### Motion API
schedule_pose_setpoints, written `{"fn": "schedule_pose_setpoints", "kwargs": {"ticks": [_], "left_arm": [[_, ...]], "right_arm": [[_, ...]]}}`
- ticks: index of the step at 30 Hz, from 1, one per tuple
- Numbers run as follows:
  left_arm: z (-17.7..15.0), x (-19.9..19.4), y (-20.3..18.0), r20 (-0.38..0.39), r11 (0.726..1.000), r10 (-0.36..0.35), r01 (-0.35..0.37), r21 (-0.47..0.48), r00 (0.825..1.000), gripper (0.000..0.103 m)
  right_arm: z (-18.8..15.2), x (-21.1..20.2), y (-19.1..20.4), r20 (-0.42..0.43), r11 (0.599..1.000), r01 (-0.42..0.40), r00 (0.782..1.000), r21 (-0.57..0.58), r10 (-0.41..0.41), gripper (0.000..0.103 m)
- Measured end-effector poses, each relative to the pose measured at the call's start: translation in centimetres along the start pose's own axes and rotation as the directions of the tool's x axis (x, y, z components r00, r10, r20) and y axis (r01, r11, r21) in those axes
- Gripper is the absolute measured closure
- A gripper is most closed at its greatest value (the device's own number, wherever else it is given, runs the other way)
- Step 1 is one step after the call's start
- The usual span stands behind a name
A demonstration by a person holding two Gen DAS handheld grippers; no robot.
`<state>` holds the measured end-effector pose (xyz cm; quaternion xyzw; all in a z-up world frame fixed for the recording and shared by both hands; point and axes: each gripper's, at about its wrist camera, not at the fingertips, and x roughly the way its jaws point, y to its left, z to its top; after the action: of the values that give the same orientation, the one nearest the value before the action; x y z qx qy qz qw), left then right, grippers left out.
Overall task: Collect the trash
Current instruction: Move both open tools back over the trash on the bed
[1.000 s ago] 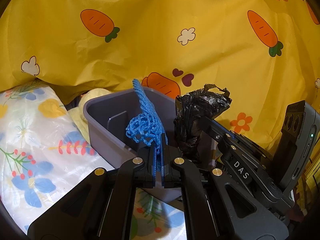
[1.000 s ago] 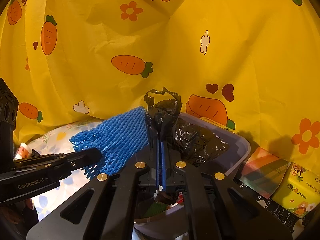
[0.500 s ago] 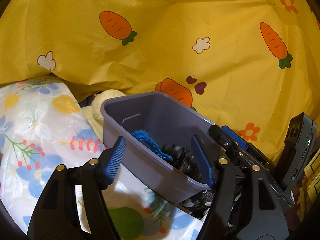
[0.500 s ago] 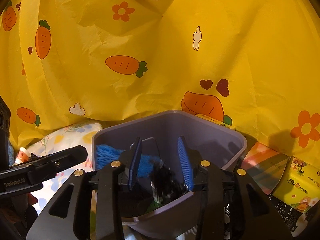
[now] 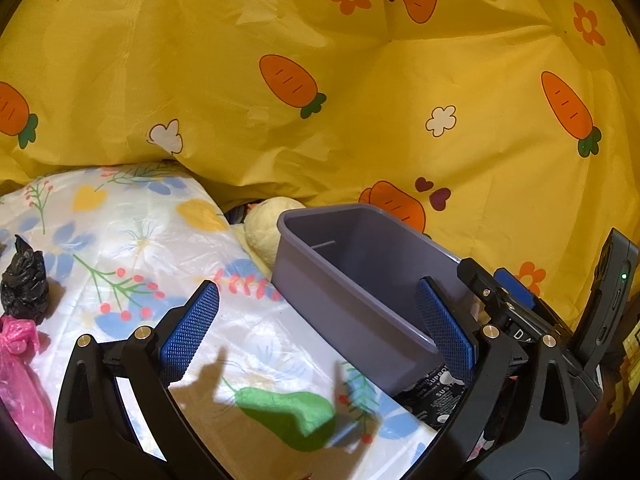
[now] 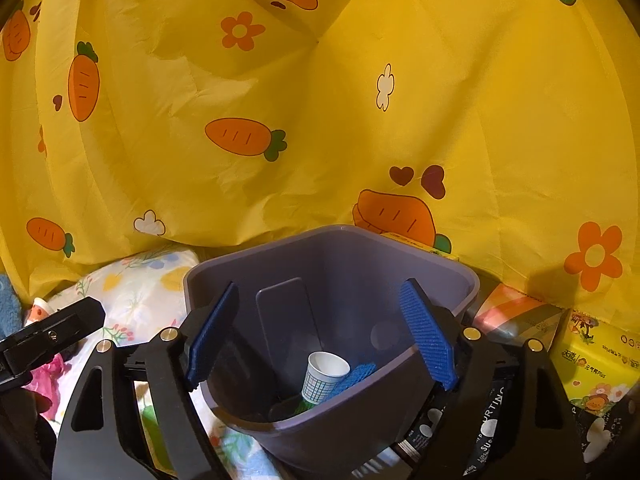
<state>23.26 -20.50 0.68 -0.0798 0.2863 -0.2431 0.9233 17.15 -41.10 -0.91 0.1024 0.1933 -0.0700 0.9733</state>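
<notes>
At the far left of my left view a crumpled black bag (image 5: 25,286) and a pink bag (image 5: 20,376) lay on the flowered surface (image 5: 132,240), well to the left of my left tool (image 5: 318,326) and apart from it. That tool's jaws were opening, already very wide, with nothing between them; its right pad stood in front of the grey bin (image 5: 360,280). My right tool (image 6: 322,336) hung over the bin (image 6: 332,248), jaws also opening and holding nothing, and between its pads I saw a paper cup (image 6: 324,374) and the blue foam net (image 6: 354,376) lying at the bottom. A second earlier my left tool was clamped on that net and my right on a black bag above the bin; both had since let go, and the net had dropped inside.
</notes>
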Motion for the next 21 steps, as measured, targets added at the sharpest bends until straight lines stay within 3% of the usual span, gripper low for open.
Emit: {"fn": "schedule_pose_setpoints", "kwargs": {"ticks": [14,21], "left_arm": [[-2.6,-6.9,3.3,0.058,0.987,0.163,-0.162,-0.021,0.985,0.006],[-4.9,-11.8,6.5,0.075,0.953,0.302,-0.298,-0.061,0.95,0.006]], "right_arm": [[-1.5,-4.6,3.7,0.029,0.999,-0.02,0.999,-0.033,0.021,0.019],[-2.7,-6.6,8.2,0.029,0.99,-0.114,0.993,-0.08,0.117,0.019]]}}
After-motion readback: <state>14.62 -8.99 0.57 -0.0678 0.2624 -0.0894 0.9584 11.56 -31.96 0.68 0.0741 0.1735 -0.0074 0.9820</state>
